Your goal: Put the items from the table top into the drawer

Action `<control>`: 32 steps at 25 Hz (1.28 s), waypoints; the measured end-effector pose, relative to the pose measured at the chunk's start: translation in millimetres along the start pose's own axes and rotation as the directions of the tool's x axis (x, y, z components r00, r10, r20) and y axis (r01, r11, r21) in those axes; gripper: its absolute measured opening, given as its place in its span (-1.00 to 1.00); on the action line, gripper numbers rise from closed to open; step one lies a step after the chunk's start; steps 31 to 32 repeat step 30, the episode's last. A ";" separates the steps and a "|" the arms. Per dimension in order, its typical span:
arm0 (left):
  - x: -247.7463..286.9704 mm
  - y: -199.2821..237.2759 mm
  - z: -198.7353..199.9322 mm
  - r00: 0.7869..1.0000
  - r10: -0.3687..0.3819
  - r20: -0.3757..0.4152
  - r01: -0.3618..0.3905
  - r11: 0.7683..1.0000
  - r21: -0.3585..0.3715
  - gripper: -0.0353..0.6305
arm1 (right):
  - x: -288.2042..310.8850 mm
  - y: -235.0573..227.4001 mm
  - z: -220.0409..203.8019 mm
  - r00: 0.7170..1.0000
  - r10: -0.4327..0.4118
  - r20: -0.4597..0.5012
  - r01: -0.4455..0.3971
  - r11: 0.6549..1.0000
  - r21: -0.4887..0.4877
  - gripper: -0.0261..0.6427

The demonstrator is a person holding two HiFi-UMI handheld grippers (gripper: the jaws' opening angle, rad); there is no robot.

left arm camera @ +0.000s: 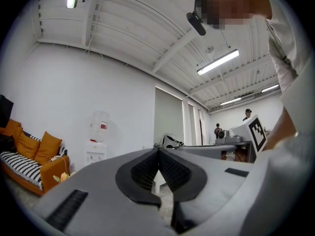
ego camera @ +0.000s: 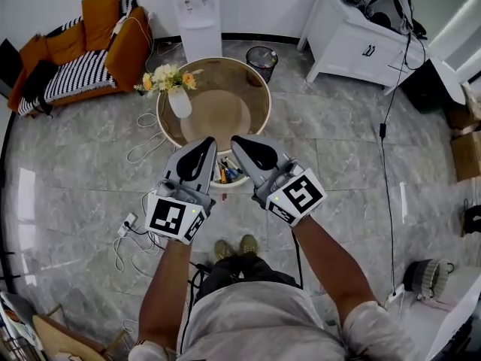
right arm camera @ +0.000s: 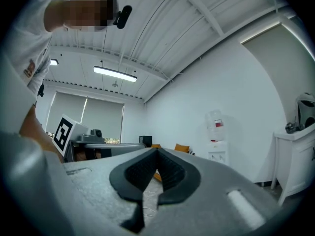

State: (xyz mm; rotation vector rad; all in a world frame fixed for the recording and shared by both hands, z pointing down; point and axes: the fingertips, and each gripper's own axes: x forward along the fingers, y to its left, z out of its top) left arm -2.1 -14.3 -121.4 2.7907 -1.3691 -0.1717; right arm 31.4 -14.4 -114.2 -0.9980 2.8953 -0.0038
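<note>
In the head view both grippers are held side by side at chest height, above the near edge of the round wooden table. My left gripper and right gripper point level, away from me. Between them, below, the open drawer shows several small colourful items inside. A white vase of flowers stands on the table's left part. In the left gripper view the left gripper has its pads meeting at the tips with nothing between them. The right gripper looks the same in its own view: shut and empty.
An orange sofa with a striped blanket stands at the far left. A water dispenser and a black bin are behind the table, a white cabinet at the far right. Cables trail across the marble floor.
</note>
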 end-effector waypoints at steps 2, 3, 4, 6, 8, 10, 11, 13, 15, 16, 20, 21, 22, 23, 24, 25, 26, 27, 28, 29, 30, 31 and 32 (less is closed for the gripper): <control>-2.8 -6.7 6.4 1.000 -0.005 0.003 0.005 1.000 0.006 -0.89 | -4.5 3.5 6.2 1.000 0.005 0.001 -0.005 1.000 -0.009 -0.92; -3.8 -9.3 9.3 1.000 -0.007 0.003 0.007 1.000 0.009 -0.89 | -6.2 4.6 8.7 1.000 0.007 0.001 -0.007 1.000 -0.013 -0.92; -5.1 -11.6 11.4 1.000 -0.010 0.003 0.010 1.000 0.014 -0.89 | -7.8 6.0 10.6 1.000 0.008 0.001 -0.008 1.000 -0.015 -0.92; -8.9 -15.8 14.0 1.000 -0.015 0.003 0.015 1.000 0.026 -0.89 | -11.5 10.0 13.3 1.000 0.010 0.002 -0.010 1.000 -0.016 -0.92; -12.8 -19.6 17.1 1.000 -0.017 0.003 0.017 0.999 0.032 -0.89 | -15.5 14.5 16.4 1.000 0.010 0.003 -0.010 1.000 -0.013 -0.92; -15.3 -21.9 20.2 1.000 -0.017 0.007 0.017 0.999 0.036 -0.89 | -18.5 17.5 19.5 1.000 0.008 0.007 -0.008 1.000 -0.009 -0.92; -15.8 -22.2 20.9 1.000 -0.018 0.011 0.018 0.999 0.038 -0.89 | -19.3 18.3 20.5 1.000 0.006 0.009 -0.006 1.000 -0.007 -0.92; -15.4 -21.6 21.2 1.000 -0.021 0.019 0.021 0.999 0.039 -0.89 | -19.5 19.2 21.4 1.000 0.005 0.012 -0.005 1.000 -0.003 -0.92; -15.3 -21.4 21.2 0.999 -0.024 0.022 0.023 0.999 0.042 -0.89 | -19.1 21.0 20.9 1.000 0.007 0.009 -0.007 1.000 -0.005 -0.92; -15.4 -21.7 22.1 0.999 -0.024 0.022 0.023 0.999 0.042 -0.89 | -19.0 22.1 20.6 1.000 0.008 0.007 -0.008 1.000 -0.007 -0.92; -15.4 -23.7 26.1 0.999 -0.025 0.023 0.024 0.999 0.037 -0.89 | -19.2 23.4 25.1 1.000 0.010 0.003 -0.010 1.000 -0.019 -0.92; -16.0 -24.6 26.7 0.999 -0.024 0.022 0.024 0.999 0.034 -0.89 | -19.8 23.4 26.1 1.000 0.008 0.002 -0.008 1.000 -0.022 -0.92; -16.9 -25.5 26.7 1.000 -0.024 0.020 0.023 0.999 0.030 -0.89 | -20.4 23.4 26.5 1.000 0.006 0.001 -0.006 1.000 -0.024 -0.92; -17.7 -26.0 26.2 1.000 -0.024 0.020 0.024 0.999 0.027 -0.89 | -20.8 23.4 26.3 1.000 0.004 0.000 -0.004 1.000 -0.025 -0.92; -18.3 -25.6 25.2 0.999 -0.025 0.022 0.024 0.999 0.026 -0.89 | -20.7 23.5 26.0 1.000 0.002 -0.001 -0.002 1.000 -0.028 -0.92; -18.7 -24.1 24.0 0.999 -0.025 0.025 0.025 0.999 0.027 -0.89 | -19.9 23.8 25.8 1.000 0.002 -0.002 -0.002 1.000 -0.031 -0.92; -19.2 -21.7 23.2 0.999 -0.025 0.028 0.024 0.999 0.027 -0.89 | -18.2 24.3 25.8 1.000 0.002 -0.002 -0.002 0.999 -0.034 -0.92; -19.7 -18.9 23.0 0.999 -0.023 0.032 0.022 0.999 0.027 -0.89 | -16.2 25.0 25.8 1.000 0.004 -0.003 -0.004 0.999 -0.038 -0.92; -20.2 -16.1 23.1 0.999 -0.021 0.035 0.020 0.999 0.026 -0.89 | -14.0 25.8 25.9 1.000 0.005 -0.003 -0.005 0.999 -0.042 -0.92; -20.7 -13.4 23.3 0.999 -0.020 0.039 0.019 0.999 0.026 -0.89 | -11.8 26.6 25.9 1.000 0.006 -0.004 -0.007 0.999 -0.046 -0.92; -21.2 -10.8 23.5 0.999 -0.018 0.043 0.017 1.000 0.025 -0.89 | -9.7 27.3 26.0 1.000 0.008 -0.005 -0.008 0.999 -0.050 -0.92; -21.2 -10.8 23.5 0.999 -0.018 0.043 0.017 1.000 0.025 -0.89 | -9.7 27.3 26.0 1.000 0.008 -0.005 -0.008 0.999 -0.050 -0.92; -21.2 -10.8 23.5 0.999 -0.018 0.043 0.017 1.000 0.025 -0.89 | -9.7 27.3 26.0 1.000 0.008 -0.005 -0.008 0.999 -0.050 -0.92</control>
